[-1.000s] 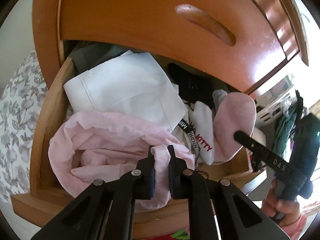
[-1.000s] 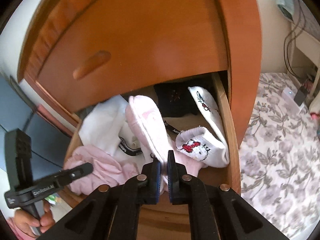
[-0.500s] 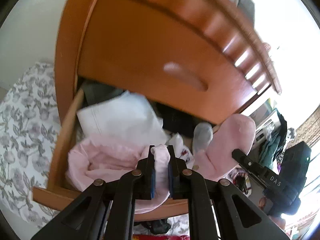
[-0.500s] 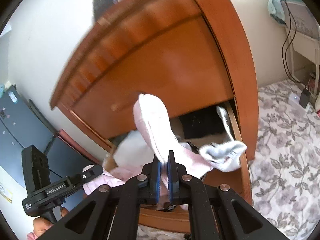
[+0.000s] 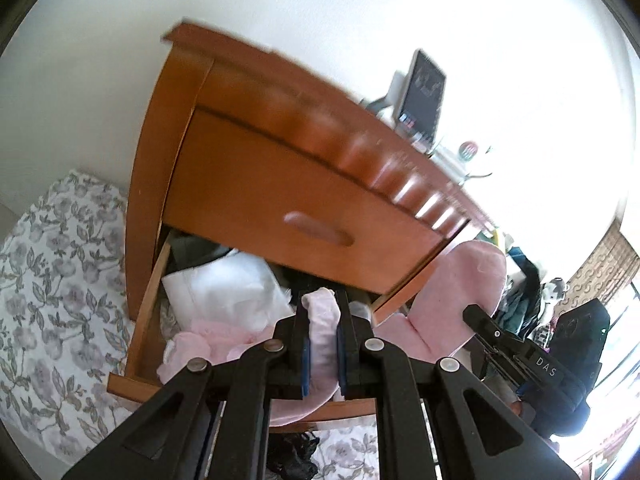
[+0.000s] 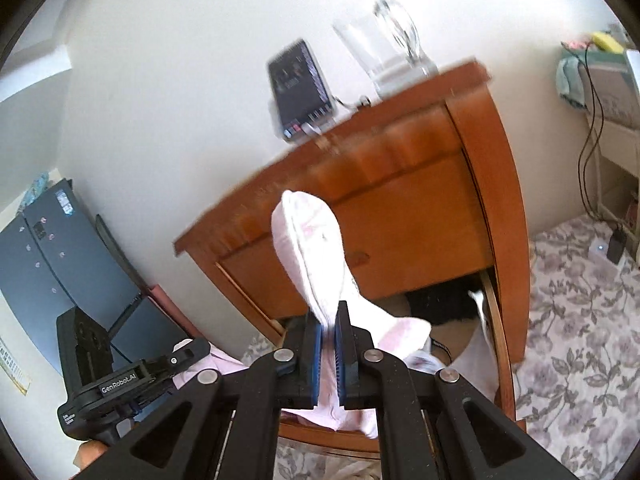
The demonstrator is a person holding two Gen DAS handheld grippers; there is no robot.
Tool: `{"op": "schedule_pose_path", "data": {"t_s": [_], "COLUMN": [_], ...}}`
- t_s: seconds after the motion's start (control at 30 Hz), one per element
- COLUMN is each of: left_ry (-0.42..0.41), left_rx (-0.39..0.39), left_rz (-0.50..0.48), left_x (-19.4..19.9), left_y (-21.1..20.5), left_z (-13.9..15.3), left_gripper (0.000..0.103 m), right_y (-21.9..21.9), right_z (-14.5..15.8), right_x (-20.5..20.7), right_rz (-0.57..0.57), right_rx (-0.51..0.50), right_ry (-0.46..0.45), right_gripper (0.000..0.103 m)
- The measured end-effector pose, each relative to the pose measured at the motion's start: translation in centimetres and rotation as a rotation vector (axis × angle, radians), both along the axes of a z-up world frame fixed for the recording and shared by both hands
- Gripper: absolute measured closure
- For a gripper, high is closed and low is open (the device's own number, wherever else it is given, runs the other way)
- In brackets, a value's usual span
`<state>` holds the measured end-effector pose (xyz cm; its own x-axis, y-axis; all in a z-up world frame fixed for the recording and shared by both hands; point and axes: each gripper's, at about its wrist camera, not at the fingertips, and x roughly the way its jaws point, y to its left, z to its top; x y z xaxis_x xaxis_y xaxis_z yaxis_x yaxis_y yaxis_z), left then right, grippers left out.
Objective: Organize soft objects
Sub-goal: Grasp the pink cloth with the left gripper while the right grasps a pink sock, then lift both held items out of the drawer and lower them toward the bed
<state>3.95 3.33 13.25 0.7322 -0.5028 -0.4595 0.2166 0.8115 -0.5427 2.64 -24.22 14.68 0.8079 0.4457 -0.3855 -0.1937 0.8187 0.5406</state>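
My left gripper (image 5: 322, 312) is shut on a pale pink garment (image 5: 320, 336) that trails down into the open lower drawer (image 5: 144, 320) of a wooden dresser. My right gripper (image 6: 329, 324) is shut on a pink sock (image 6: 310, 248) and holds it up in the air in front of the dresser; the sock (image 5: 460, 300) also shows in the left wrist view with the right gripper (image 5: 520, 356) below it. The left gripper (image 6: 132, 376) shows at the lower left of the right wrist view. A folded white cloth (image 5: 224, 292) lies in the drawer.
The closed upper drawer (image 5: 304, 224) overhangs the open one. A dark device (image 6: 298, 84) and a clear jug (image 6: 384, 52) stand on the dresser top. A white sock (image 6: 482, 312) lies in the drawer's right end. Floral bedding (image 6: 580, 300) lies on both sides.
Both grippers have pulled back and up from the drawer. The pink sock has come out of the drawer with the right gripper. The pink garment is stretched up with the left.
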Motion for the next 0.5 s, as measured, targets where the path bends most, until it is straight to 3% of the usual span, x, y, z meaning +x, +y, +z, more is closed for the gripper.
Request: {"op": "schedule_pose_path", "data": {"t_s": [0.5], "left_ry": [-0.294], "left_rx": [-0.031], "left_rz": [-0.036], "left_x": [-7.3], "left_y": [1.2], "left_z": [7.9], "left_gripper": [0.093], "right_y": [-0.2], "right_z": [6.4], "right_x": [-6.3], "right_rz": [-0.018], "right_rx": [-0.006], "right_ry": [-0.225], "right_gripper": [0.097]}}
